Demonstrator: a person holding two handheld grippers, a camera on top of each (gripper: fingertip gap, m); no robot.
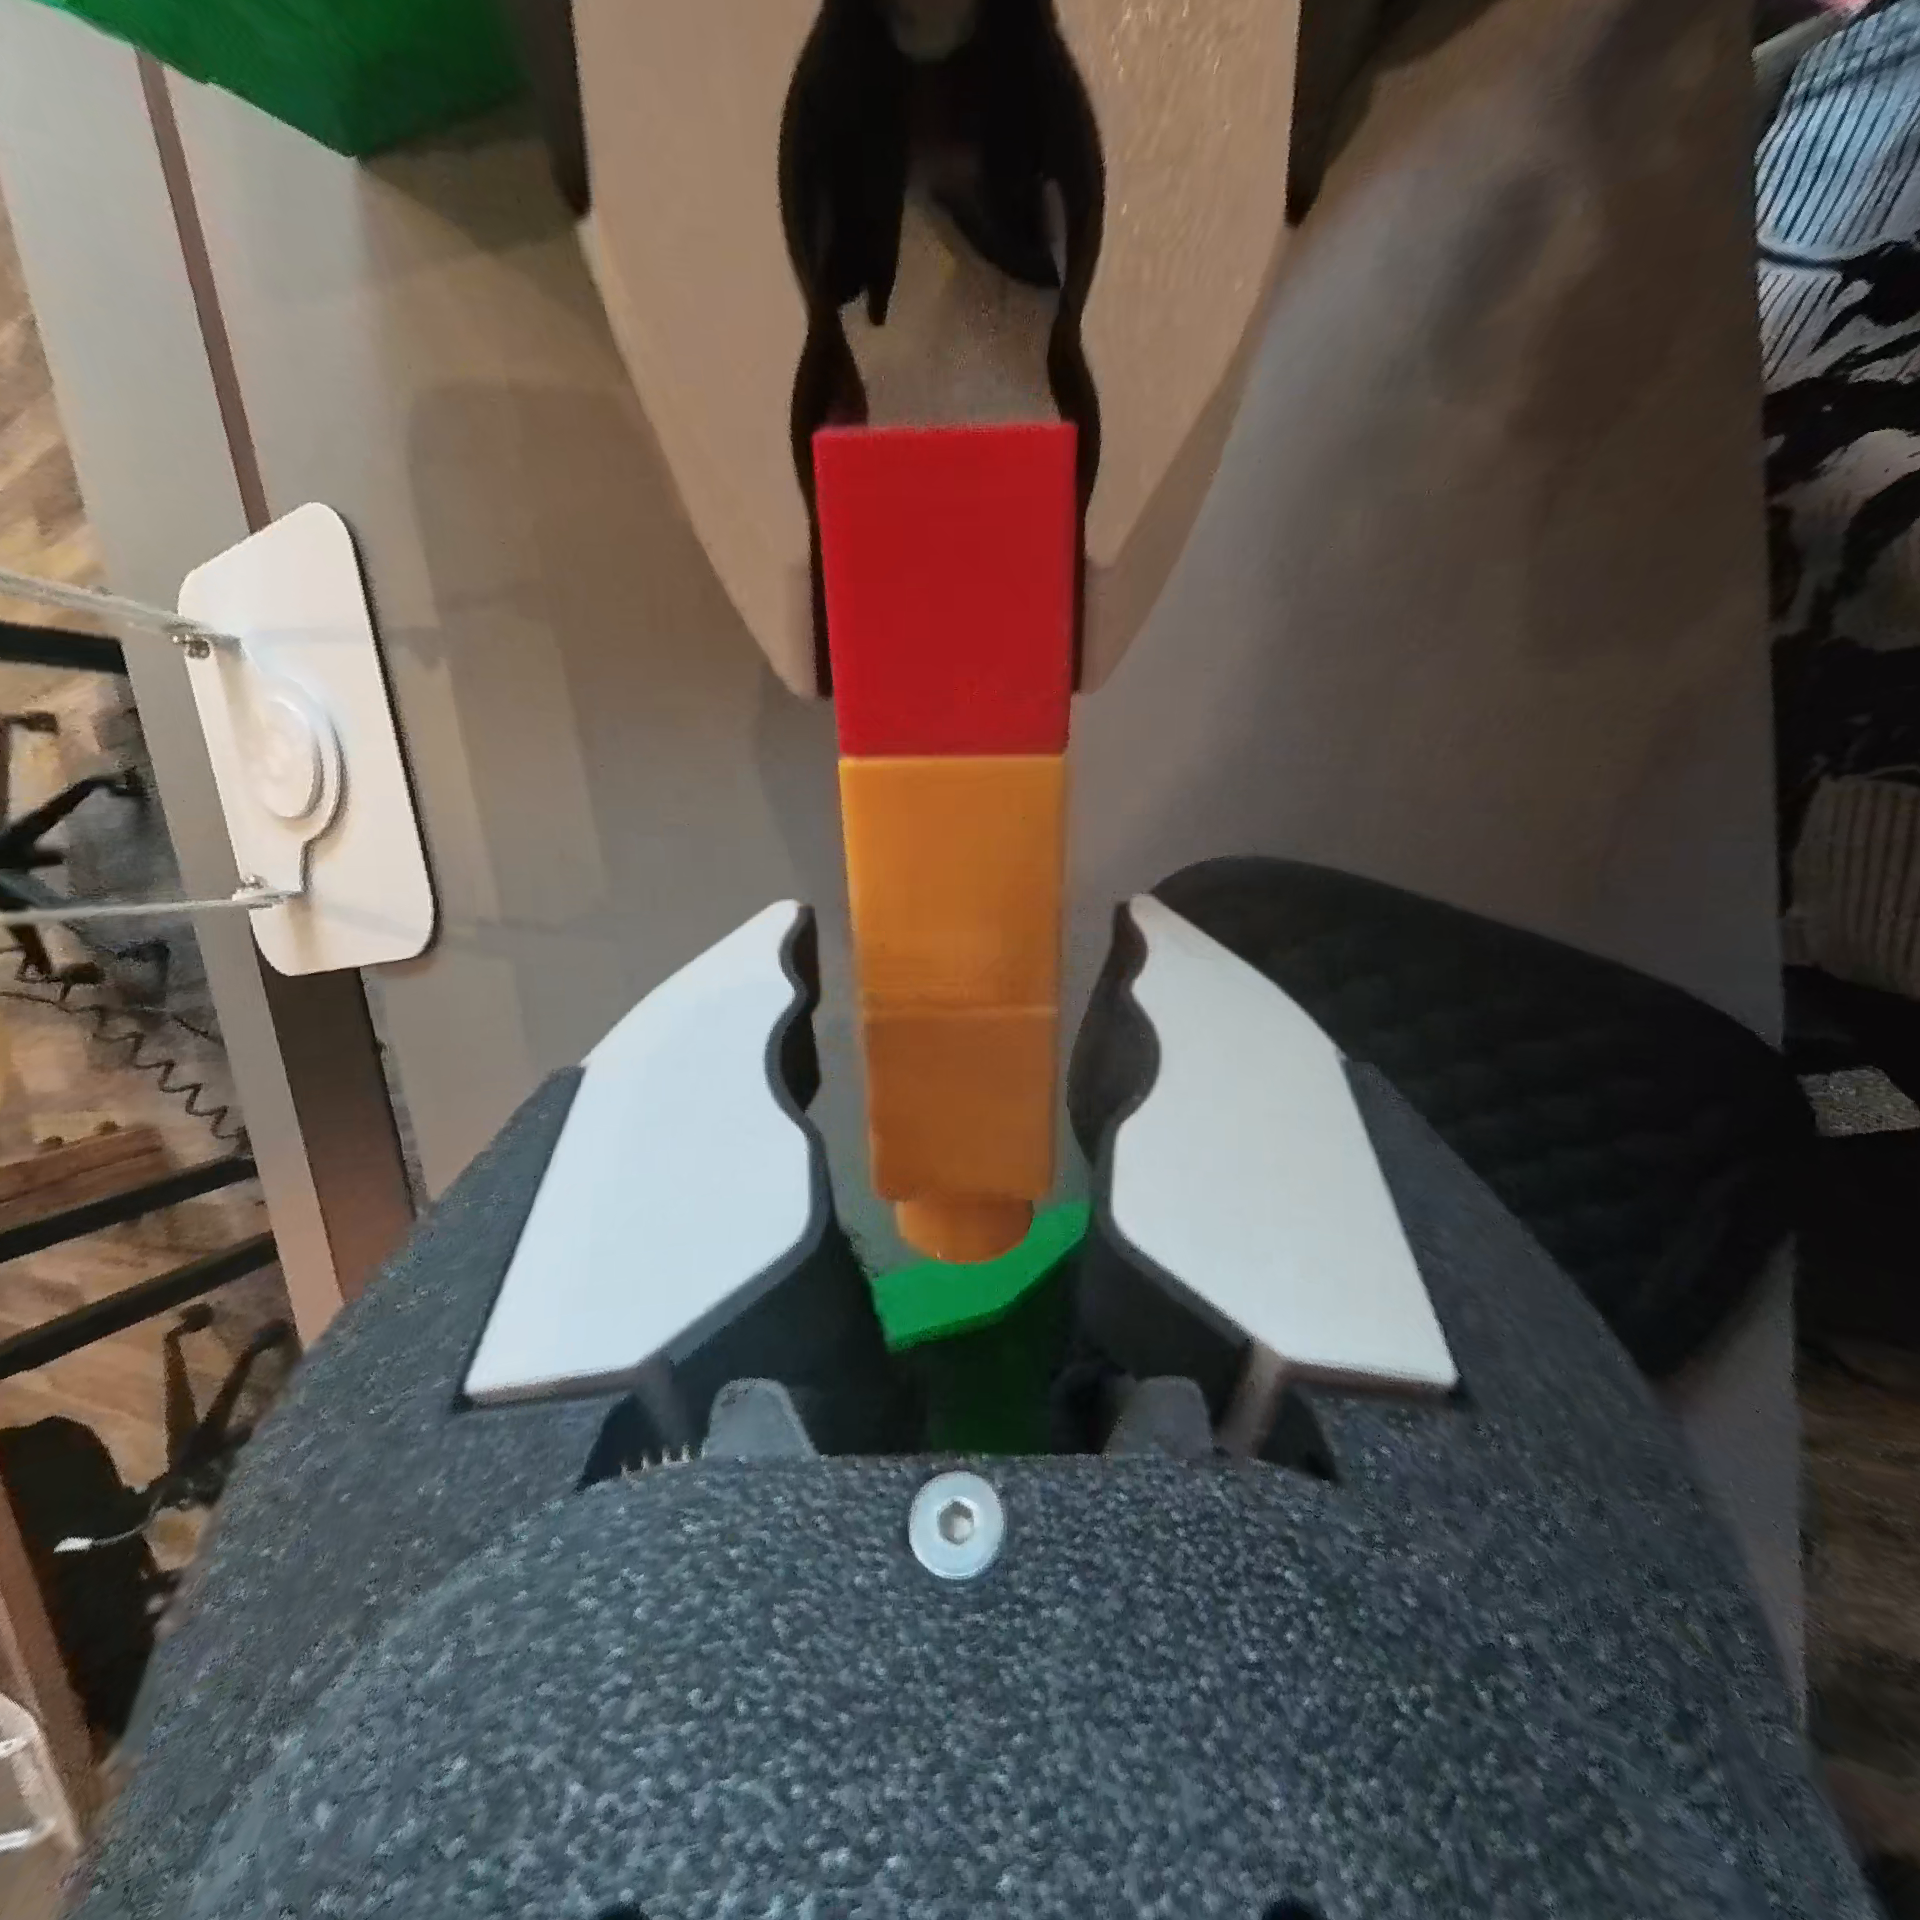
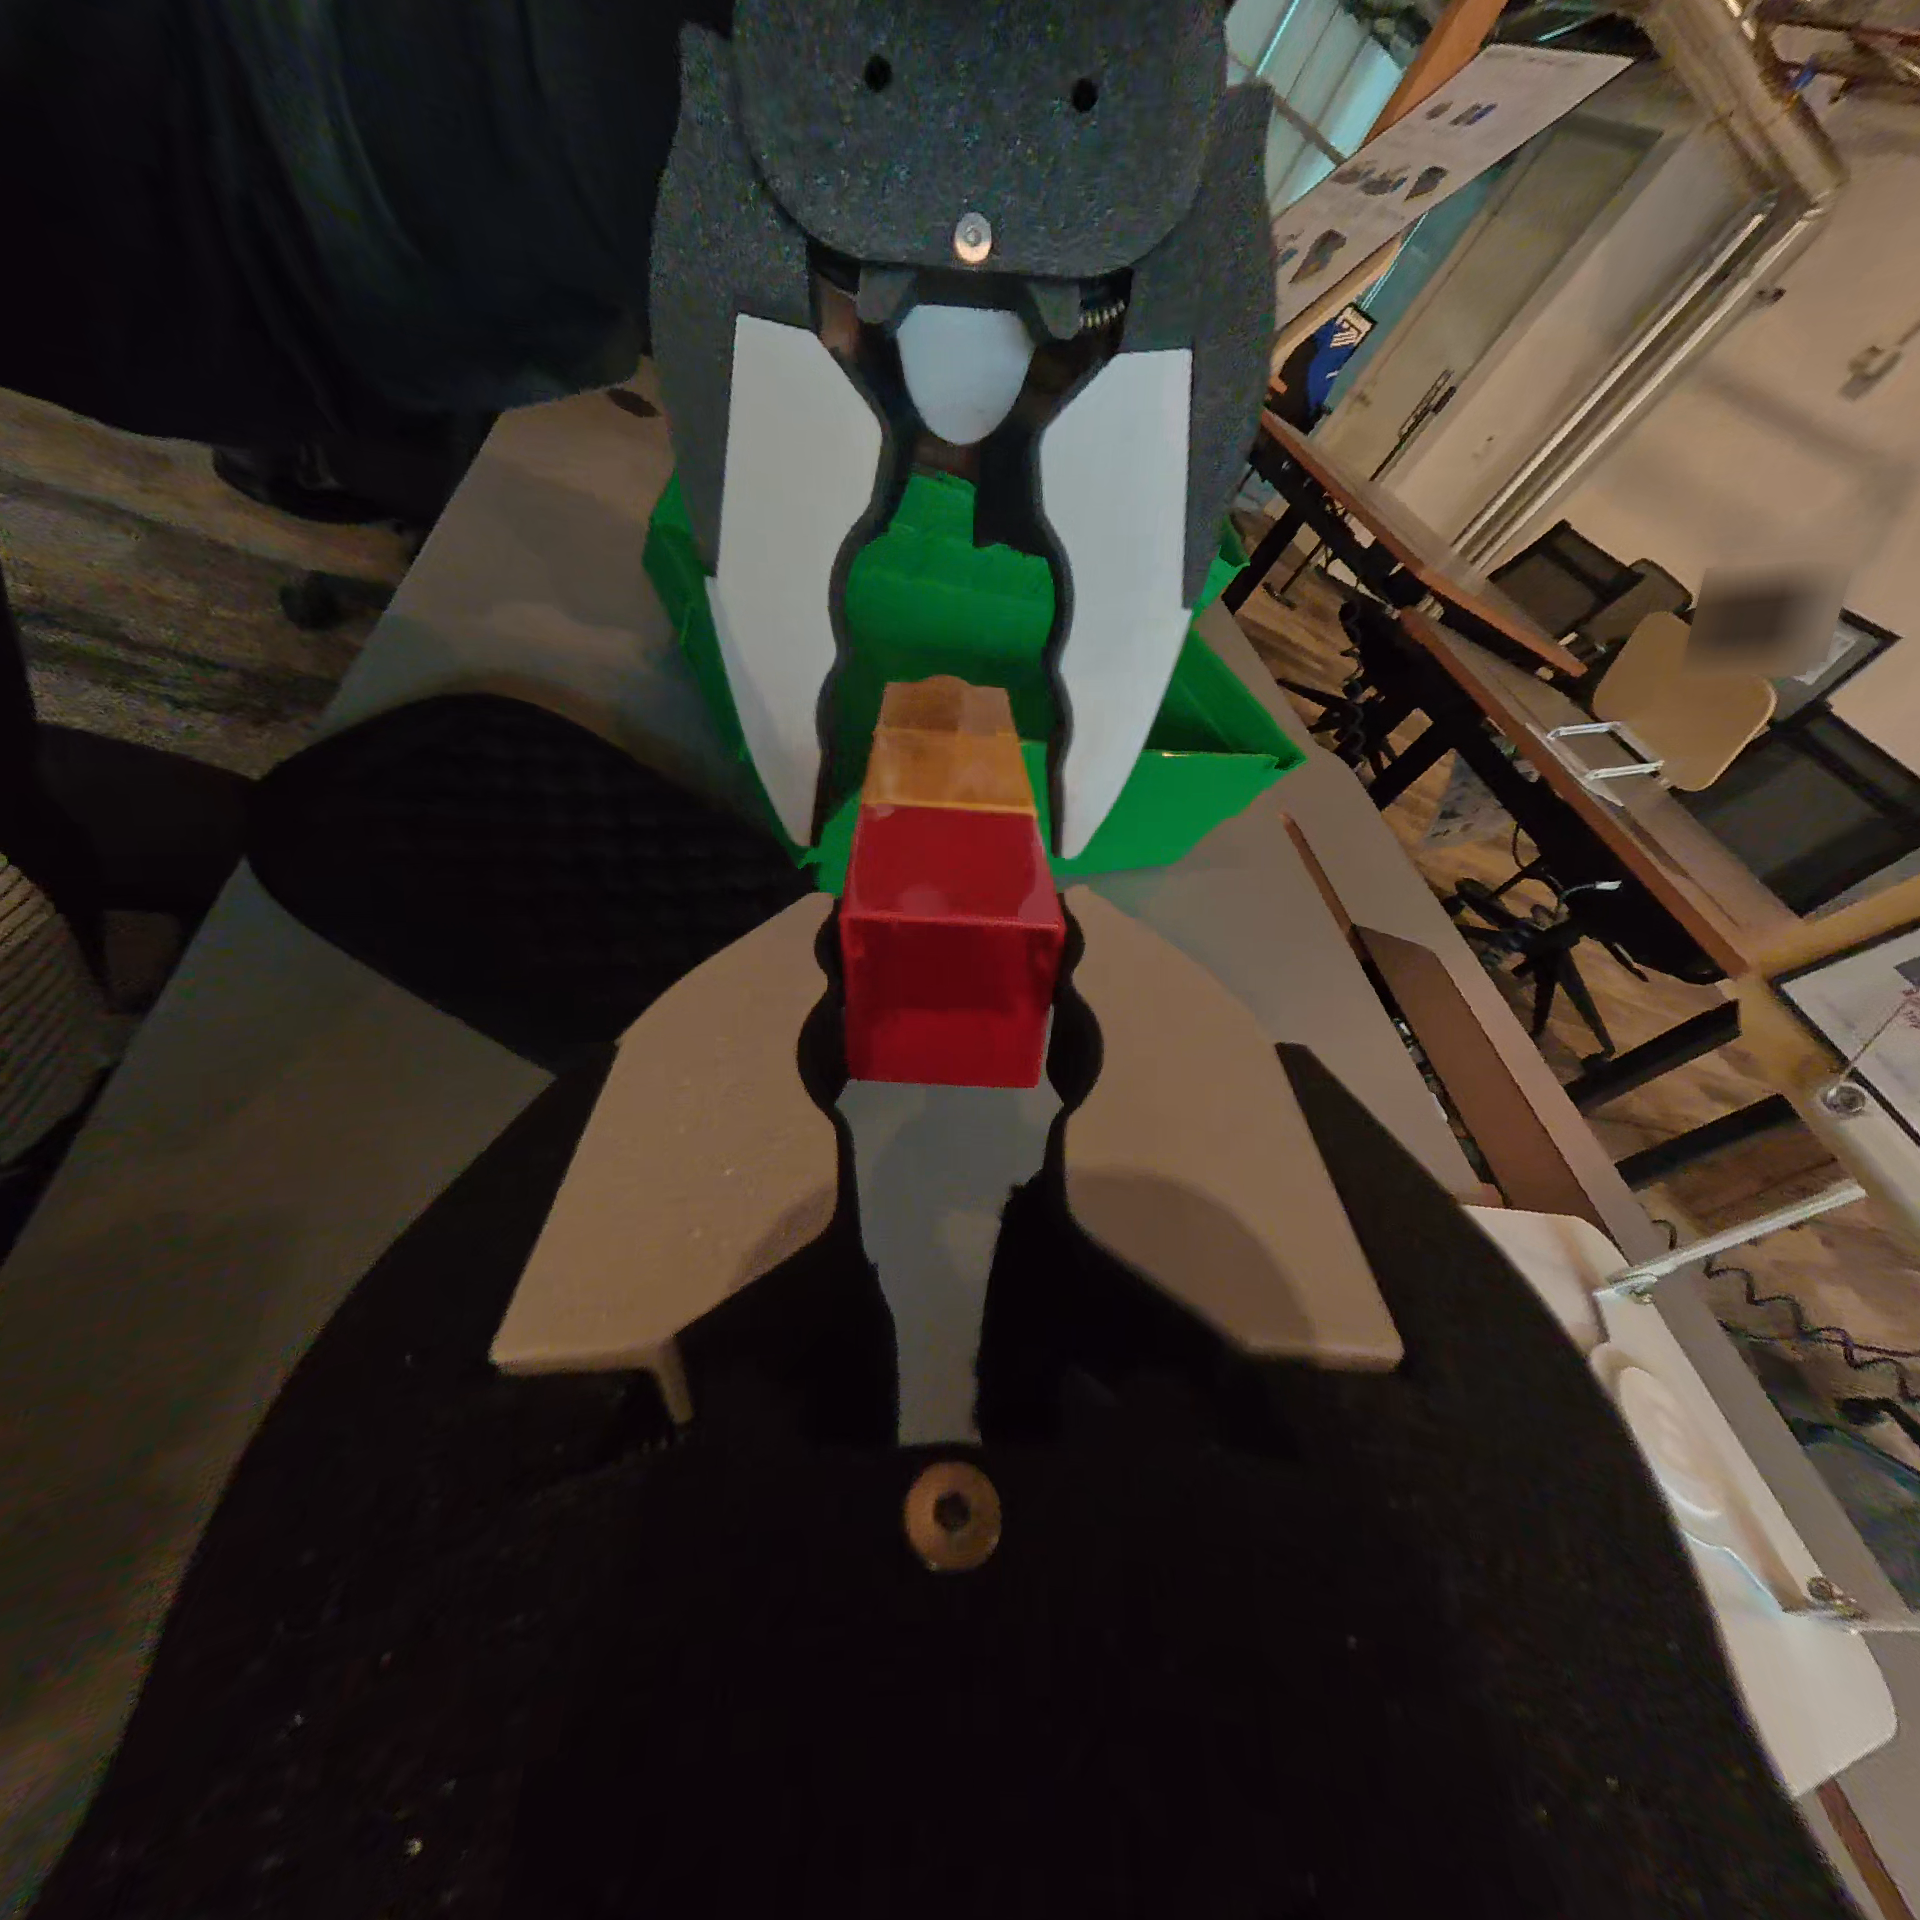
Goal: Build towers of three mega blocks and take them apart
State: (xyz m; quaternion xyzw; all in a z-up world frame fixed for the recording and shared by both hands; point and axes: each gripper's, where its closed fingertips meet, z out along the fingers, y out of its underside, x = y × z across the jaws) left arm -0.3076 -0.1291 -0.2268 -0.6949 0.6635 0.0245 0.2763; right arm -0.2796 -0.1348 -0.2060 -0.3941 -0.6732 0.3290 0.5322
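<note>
A three-block tower is held in the air between both grippers: a red block [image 1: 951, 582] [image 2: 945, 977], a middle orange block [image 1: 951, 873] [image 2: 951, 779] and an end orange block [image 1: 961, 1101] [image 2: 940, 707] whose stud points at the left camera. My right gripper [image 2: 951, 914], with beige fingers, is shut on the red block; it also shows in the left wrist view [image 1: 951, 675]. My left gripper [image 1: 961, 914] [image 2: 935, 831], with white fingers, is open and straddles the orange blocks, with gaps on both sides.
A green bin [image 2: 1195, 790] [image 1: 977, 1288] stands on the grey table [image 2: 260, 1091] behind the left gripper. A black padded mat [image 2: 499, 831] [image 1: 1455, 1039] lies beside the tower. A white plate with metal clips [image 1: 301, 738] [image 2: 1714, 1455] is at the table edge. Desks and chairs [image 2: 1558, 644] stand beyond. Both grippers' tips are close together, under 4 cm apart.
</note>
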